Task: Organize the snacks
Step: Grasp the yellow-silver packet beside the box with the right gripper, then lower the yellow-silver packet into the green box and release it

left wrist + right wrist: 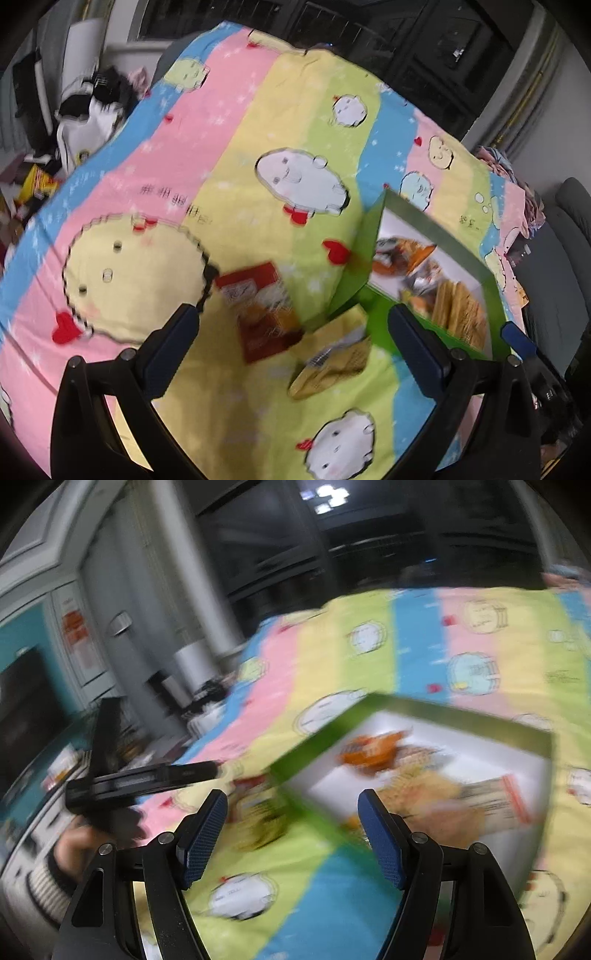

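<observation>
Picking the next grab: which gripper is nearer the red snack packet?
Left. The left gripper hovers open right above the red snack packet; the right gripper sits over by the green box.

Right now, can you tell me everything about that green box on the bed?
The green box is shallow and open-topped, apparently cardboard, with bright green walls and a white inside. It sits on the colourful cartoon blanket. Several snack packets lie inside: an orange one toward the back and yellowish ones nearer the front. A red packet and a yellow packet lie outside, near its corner; whether they touch it is unclear. Neither gripper touches the box.
</observation>
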The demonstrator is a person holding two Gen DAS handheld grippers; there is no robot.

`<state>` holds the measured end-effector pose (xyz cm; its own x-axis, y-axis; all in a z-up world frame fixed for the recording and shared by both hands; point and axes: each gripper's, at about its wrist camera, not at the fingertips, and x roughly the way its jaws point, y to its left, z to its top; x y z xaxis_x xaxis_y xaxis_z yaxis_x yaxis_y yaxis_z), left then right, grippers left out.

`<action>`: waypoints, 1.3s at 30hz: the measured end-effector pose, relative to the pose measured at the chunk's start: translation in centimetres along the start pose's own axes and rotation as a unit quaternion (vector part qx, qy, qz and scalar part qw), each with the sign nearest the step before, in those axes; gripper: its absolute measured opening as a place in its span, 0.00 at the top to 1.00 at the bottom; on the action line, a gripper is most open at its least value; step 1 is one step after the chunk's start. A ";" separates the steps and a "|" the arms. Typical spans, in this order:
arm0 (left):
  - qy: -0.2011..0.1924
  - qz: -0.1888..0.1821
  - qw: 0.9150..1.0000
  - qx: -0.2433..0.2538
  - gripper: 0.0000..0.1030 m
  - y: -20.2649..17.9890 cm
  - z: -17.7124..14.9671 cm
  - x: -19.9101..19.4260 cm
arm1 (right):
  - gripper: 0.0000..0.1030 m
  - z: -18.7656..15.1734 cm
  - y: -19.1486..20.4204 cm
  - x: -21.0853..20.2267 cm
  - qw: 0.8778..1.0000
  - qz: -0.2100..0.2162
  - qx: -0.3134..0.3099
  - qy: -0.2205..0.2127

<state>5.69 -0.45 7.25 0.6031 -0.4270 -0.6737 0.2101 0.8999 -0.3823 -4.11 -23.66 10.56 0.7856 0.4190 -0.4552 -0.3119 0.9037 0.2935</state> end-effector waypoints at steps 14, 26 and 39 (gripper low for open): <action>0.045 -0.078 0.992 0.090 0.21 -2.0 -2.8 4.1 | 0.28 -4.3 3.2 10.0 0.993 -0.026 -0.021 0.113; 0.056 -0.087 0.990 0.095 0.50 -2.5 -2.4 5.5 | 0.70 -3.9 2.5 13.2 0.991 -0.023 0.026 0.130; 0.000 -0.089 0.987 0.132 0.52 -6.7 -1.6 0.2 | 0.86 -2.0 4.8 7.5 0.998 -0.008 0.001 0.060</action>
<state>3.22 -6.67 8.64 0.5382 -0.5811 -0.6105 0.5070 0.8018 -0.3162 -0.80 -15.98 6.89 0.7208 0.4130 -0.5566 -0.2995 0.9098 0.2872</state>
